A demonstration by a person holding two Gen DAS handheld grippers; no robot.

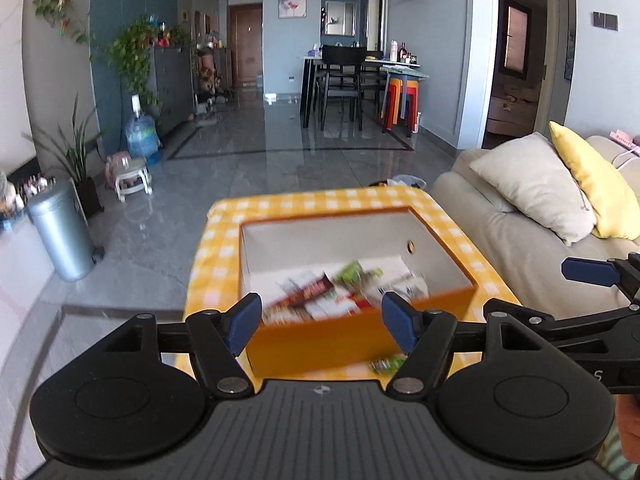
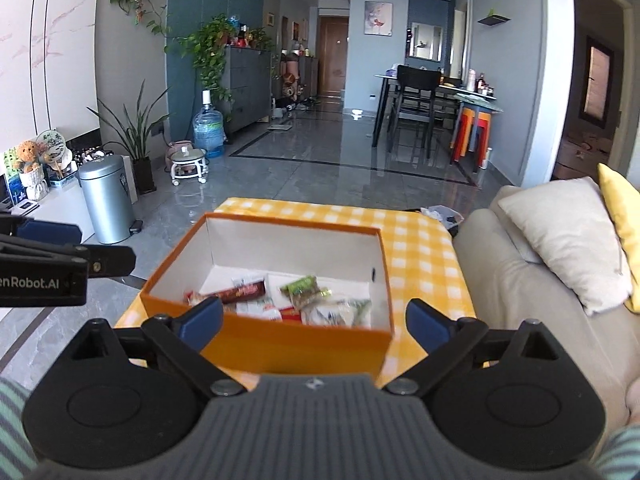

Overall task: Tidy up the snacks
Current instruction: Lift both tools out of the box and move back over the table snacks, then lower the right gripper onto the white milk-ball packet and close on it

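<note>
Bright daylight – glossy floor [image 1: 256,168] glare, fisheye-bent edges – snacks [image 1: 340,292] motion-blurred.

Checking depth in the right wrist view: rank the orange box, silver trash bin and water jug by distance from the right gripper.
From the right gripper:
1. Orange box, directly ahead on the checkered table.
2. Silver trash bin, on the floor, left.
3. Water jug, farther back, left, by the plants.

Materials and surface finishes at the snack table

The orange box [image 2: 304,344] is showing matt card with a white paper-like lining; the snack packets [image 2: 304,300] are glinting as glossy film; the checked tablecloth [image 2: 424,248] is appearing as smooth sheet; the floor [image 2: 320,168] is reflecting as polished stone; the bin [image 2: 106,200] is looking like brushed metal.
</note>
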